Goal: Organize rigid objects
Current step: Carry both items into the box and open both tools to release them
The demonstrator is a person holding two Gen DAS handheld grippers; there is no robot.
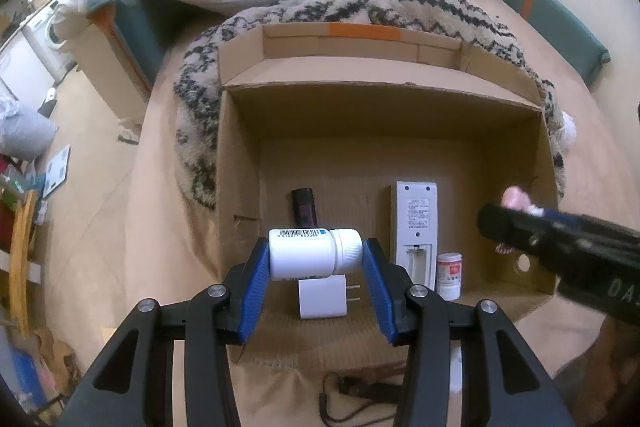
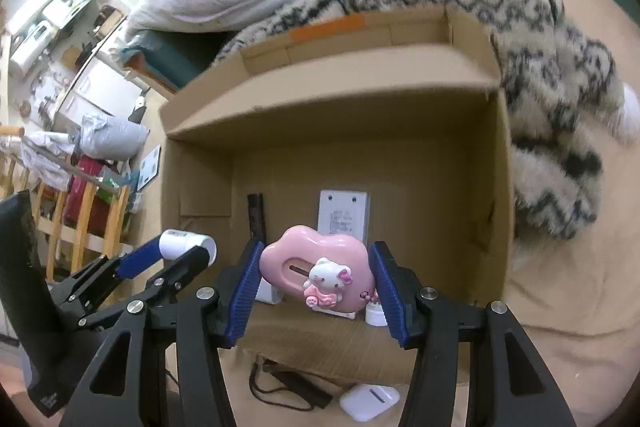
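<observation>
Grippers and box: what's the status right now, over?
Left gripper shut on white bottle. Right gripper shut on pink toy. Both over box. Remote and charger inside.

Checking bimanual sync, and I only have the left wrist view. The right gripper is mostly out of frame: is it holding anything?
Observer: Yes. The right gripper has its fingers shut on a pink Hello Kitty cloud-shaped toy.
Operator: Anything outside the box that my fingers hide?
Observer: A white earbud case lies on the bedcover in front of the cardboard box.
</observation>
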